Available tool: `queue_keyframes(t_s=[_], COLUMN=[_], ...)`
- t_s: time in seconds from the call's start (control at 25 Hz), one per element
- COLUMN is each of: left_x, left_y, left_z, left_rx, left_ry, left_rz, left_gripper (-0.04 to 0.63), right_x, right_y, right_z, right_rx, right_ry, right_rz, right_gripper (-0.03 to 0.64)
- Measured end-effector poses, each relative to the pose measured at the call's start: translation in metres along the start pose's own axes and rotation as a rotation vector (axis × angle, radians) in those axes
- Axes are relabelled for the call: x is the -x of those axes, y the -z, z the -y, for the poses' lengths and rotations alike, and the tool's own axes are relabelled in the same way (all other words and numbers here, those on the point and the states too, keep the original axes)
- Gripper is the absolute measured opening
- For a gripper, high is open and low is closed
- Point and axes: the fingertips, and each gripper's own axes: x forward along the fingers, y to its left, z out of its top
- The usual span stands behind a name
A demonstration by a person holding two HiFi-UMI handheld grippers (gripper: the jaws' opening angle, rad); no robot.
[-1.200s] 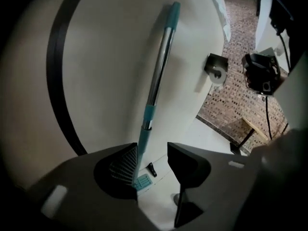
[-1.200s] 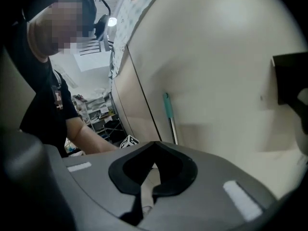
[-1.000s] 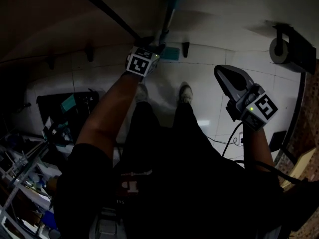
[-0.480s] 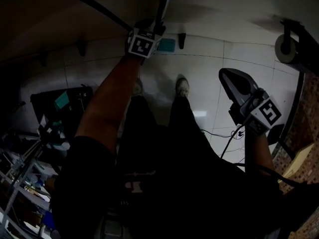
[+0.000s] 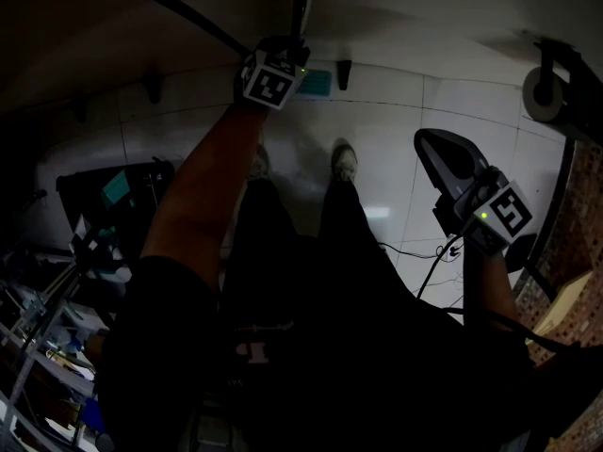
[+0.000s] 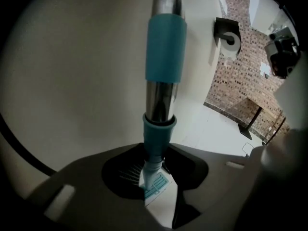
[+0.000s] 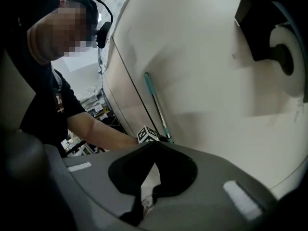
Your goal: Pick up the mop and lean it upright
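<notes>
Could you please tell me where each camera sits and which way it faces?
Head view: person's head, steeply down at floor; forearms, shoes, left gripper, right gripper show.
Left gripper view: on that gripper, facing the mop pole between its jaws, which have just been closing on it.
Right gripper view: on that gripper, toward the wall; the person's torso shows.
Shared: mop pole and paper roll, in all three.

Your left hand-held gripper (image 5: 292,53) has pushed forward toward the wall and lower along the mop (image 6: 165,47) pole. Its jaws have just been closing round that pole. Your right hand-held gripper (image 5: 435,153) has dropped a little.
</notes>
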Motion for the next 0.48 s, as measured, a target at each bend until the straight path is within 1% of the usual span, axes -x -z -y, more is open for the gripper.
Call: queue_keyframes(t_s=[0.2,0.48], left_x=[0.029,0.078], left_y=[-0.007,-0.029], left_z=[0.0,0.009], left_rx=[-0.003,0.001], left_ry=[0.001,-0.008], left_rz=[0.012,0.007], left_gripper=[0.129,0.129], right_x=[0.002,0.011], right_y=[-0.01,-0.041], right_z=[-0.007,-0.025], right_rx=[0.014,0.045], right_ry=[-0.004,-0.008], right_rz=[0.008,0.045], right_gripper=[0.014,0.014])
